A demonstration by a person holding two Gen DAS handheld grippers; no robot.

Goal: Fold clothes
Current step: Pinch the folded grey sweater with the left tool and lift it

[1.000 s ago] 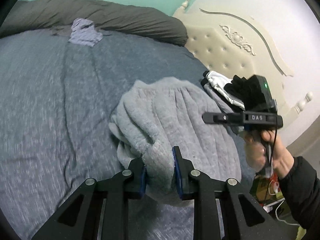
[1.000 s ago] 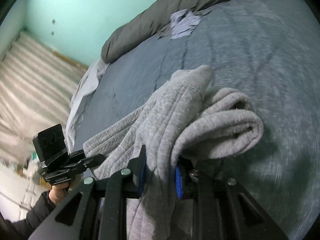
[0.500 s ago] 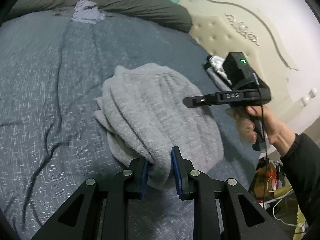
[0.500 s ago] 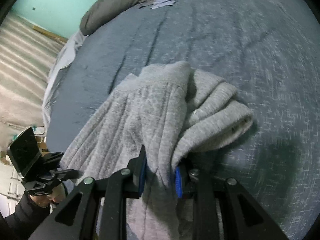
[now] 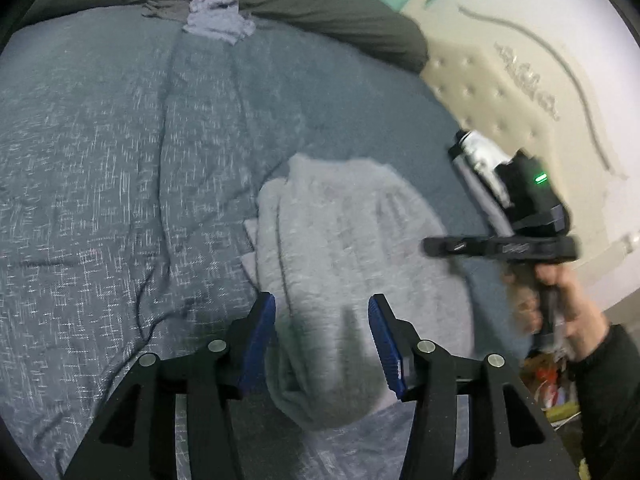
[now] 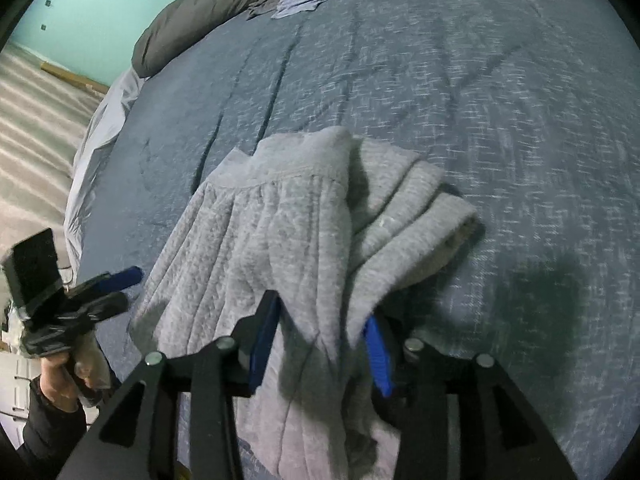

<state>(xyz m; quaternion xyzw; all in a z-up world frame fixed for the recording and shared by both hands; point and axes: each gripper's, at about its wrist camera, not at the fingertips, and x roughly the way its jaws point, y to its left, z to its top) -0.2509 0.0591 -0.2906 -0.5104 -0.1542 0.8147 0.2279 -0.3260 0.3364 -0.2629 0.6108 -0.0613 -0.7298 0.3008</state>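
A folded grey knit garment (image 5: 352,240) lies bunched on the blue-grey bedspread (image 5: 100,160). My left gripper (image 5: 322,322) hovers over its near end. Its jaws are opening, the fold lies between the blue pads (image 5: 260,332), and they no longer press on it. In the right wrist view the same garment (image 6: 260,232) drapes toward the camera. My right gripper (image 6: 320,340) is opening too, with a hanging fold loose between its pads (image 6: 264,332). Each gripper shows in the other's view, held in a hand: the right gripper (image 5: 500,246) and the left gripper (image 6: 100,292).
A crumpled pale garment (image 5: 218,22) lies at the far side, against a rolled dark grey duvet (image 5: 320,4). A cream tufted headboard (image 5: 500,92) stands at the right, with a black-and-white item (image 5: 476,152) before it. The bed edge and floor (image 6: 36,128) are at the left.
Both grippers were shut on folds of the grey garment and now stand wider, off the cloth. Both hands sank and the garment settled onto the bed.
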